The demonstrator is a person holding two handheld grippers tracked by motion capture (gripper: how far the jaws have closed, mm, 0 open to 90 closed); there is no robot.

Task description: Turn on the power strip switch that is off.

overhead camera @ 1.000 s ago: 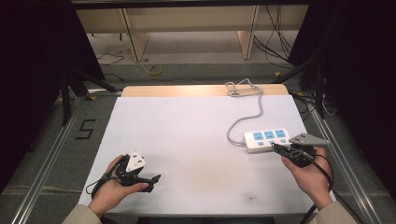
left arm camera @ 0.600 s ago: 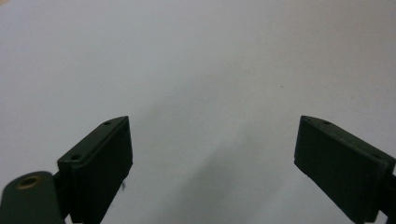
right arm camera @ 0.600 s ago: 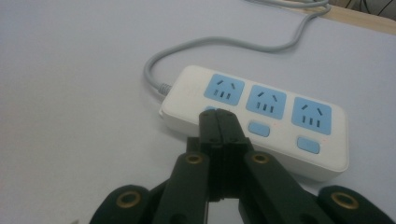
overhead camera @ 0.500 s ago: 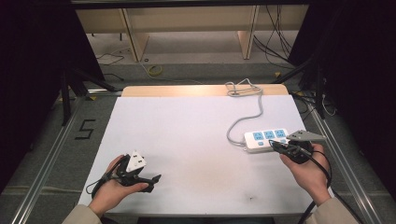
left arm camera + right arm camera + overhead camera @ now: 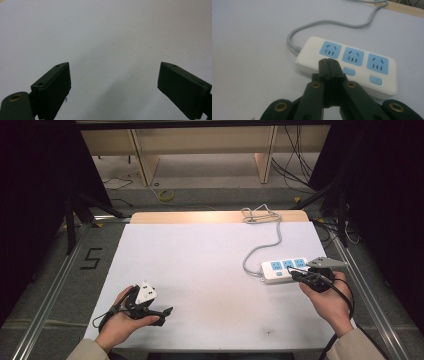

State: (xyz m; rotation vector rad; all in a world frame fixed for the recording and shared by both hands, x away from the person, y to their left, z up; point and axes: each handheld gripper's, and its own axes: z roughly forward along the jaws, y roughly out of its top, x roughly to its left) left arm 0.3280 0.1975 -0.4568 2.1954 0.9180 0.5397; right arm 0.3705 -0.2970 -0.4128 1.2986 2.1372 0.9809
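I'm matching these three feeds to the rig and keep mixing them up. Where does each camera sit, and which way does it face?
High view: above the person's side, looking forward and down on the white table; both forearms, left gripper and right gripper show.
Left gripper view: on the left gripper, looking along its wide-open jaws at bare tabletop.
Right gripper view: on the right gripper, jaws shut, facing the power strip.
Shared: high and right gripper views both show the power strip and its grey cord.
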